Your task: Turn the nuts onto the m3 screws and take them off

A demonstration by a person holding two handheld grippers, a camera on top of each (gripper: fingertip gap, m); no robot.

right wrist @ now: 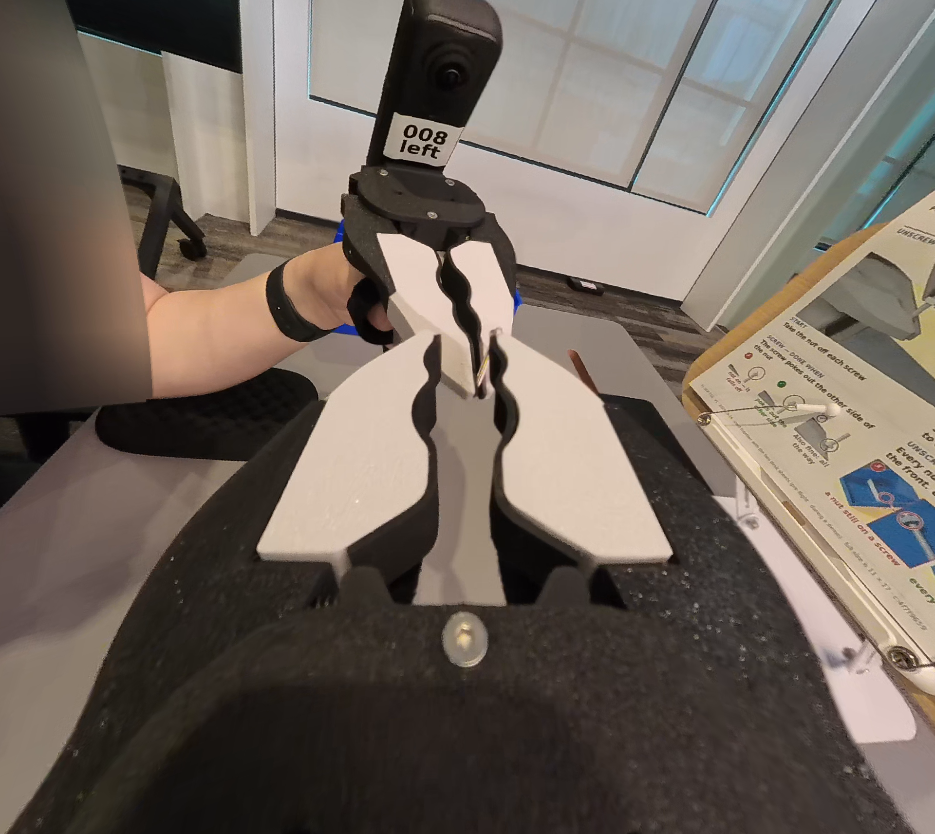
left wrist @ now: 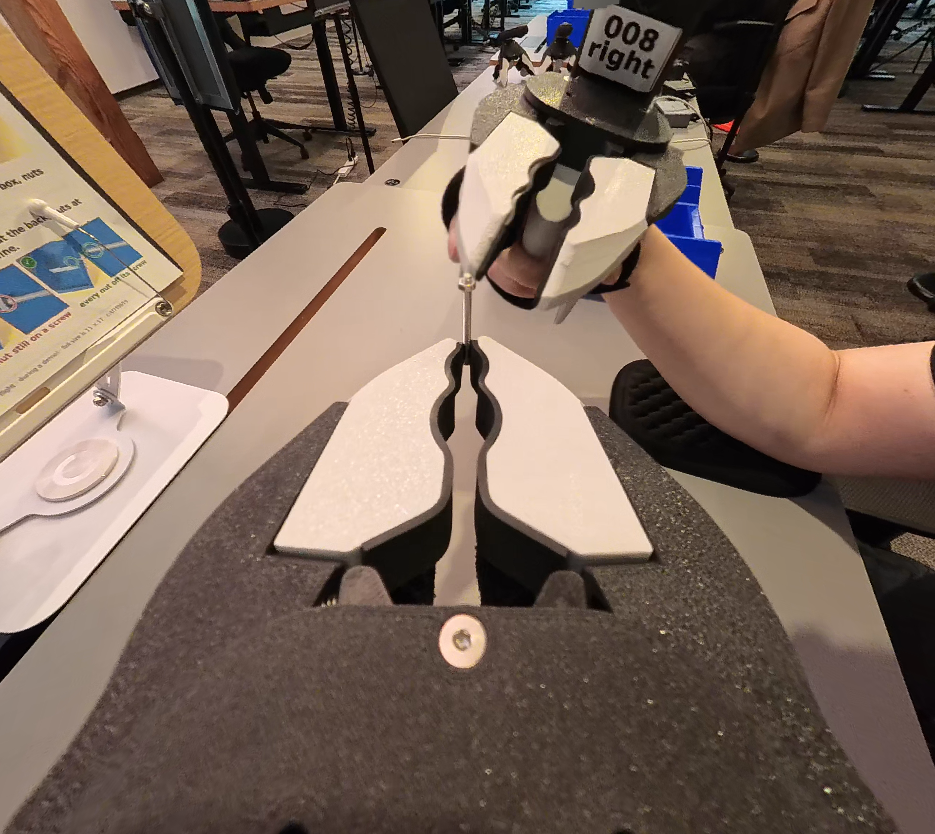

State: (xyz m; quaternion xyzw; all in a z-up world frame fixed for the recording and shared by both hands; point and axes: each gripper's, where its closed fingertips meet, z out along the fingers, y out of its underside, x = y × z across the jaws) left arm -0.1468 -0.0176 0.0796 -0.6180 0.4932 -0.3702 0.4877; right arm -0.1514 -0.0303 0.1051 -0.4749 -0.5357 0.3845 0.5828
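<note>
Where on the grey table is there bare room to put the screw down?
Bare grey table lies between the slot and the right gripper. The left edge is crowded by the white stand base and instruction board; blue bins fill the far right.

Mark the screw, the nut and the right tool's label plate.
screw (left wrist: 468,321), left wrist view: mid-shaft, above the left tool's tips.
nut (left wrist: 466,283), left wrist view: its side, at the screw's upper end.
label plate (left wrist: 627,47), left wrist view: plate centre.
</note>
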